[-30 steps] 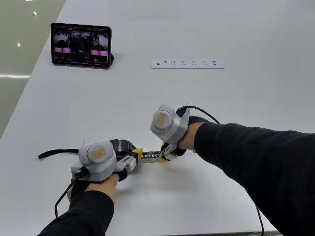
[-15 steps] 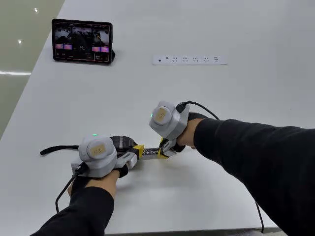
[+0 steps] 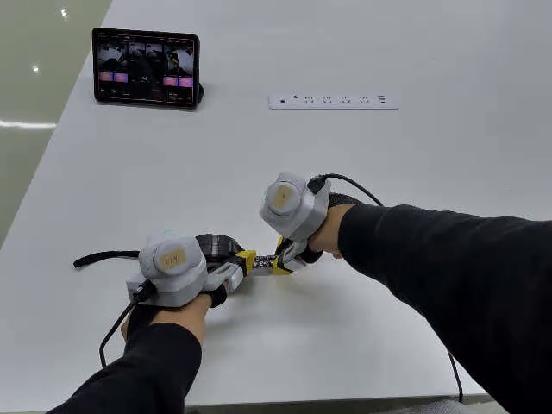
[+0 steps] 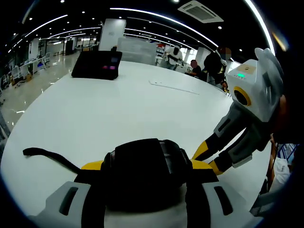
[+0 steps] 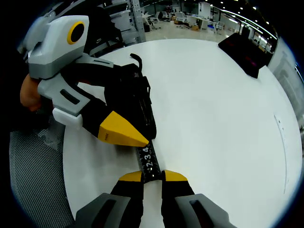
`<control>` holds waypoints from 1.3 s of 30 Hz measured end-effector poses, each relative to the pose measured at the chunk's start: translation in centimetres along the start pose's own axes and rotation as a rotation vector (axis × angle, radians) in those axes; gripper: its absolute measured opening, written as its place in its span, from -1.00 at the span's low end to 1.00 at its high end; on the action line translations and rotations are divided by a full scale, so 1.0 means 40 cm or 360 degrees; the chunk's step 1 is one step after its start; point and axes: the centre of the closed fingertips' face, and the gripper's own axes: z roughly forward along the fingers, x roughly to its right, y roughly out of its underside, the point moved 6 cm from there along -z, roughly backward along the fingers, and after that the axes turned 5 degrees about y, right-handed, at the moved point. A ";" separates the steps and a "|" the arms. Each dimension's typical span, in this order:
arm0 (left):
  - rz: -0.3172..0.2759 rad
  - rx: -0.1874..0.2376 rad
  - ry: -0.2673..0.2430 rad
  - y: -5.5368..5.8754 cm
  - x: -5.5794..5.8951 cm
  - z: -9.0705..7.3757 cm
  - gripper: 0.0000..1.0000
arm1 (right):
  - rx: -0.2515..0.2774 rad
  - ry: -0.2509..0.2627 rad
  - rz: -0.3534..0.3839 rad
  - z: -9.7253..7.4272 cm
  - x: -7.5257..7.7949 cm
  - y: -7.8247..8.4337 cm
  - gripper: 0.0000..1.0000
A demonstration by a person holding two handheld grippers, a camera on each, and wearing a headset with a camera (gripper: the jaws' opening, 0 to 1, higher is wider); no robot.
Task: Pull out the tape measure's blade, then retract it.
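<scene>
The black tape measure (image 3: 217,248) lies low on the white table, and my left gripper (image 3: 241,264) is shut on its case (image 4: 145,172). A short length of the blade (image 5: 148,160) with printed numbers sticks out to the right. My right gripper (image 5: 152,176) is shut on the blade's end, close to the case (image 5: 137,102). In the head view the right gripper (image 3: 283,260) sits just right of the left one, with the blade (image 3: 262,262) bridging the small gap. The black wrist strap (image 3: 105,257) trails off to the left.
A tablet (image 3: 145,66) stands at the table's far left with its screen lit. A white power strip (image 3: 333,101) lies at the far middle. The table's left edge (image 3: 43,147) drops to a glossy floor. People sit at desks in the far background (image 4: 190,59).
The right gripper has moved left toward the tape measure's case, so the exposed length of blade is shorter. The left gripper keeps its hold on the case.
</scene>
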 end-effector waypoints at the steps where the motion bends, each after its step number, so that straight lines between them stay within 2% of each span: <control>1: 0.0000 0.0000 0.0001 0.000 0.000 0.000 0.27 | 0.0002 0.0000 0.0000 0.000 0.000 -0.001 -0.81; 39: -0.0023 -0.0001 0.0011 -0.001 -0.003 -0.001 0.27 | 0.0086 -0.0018 -0.0009 0.024 -0.016 -0.051 -0.81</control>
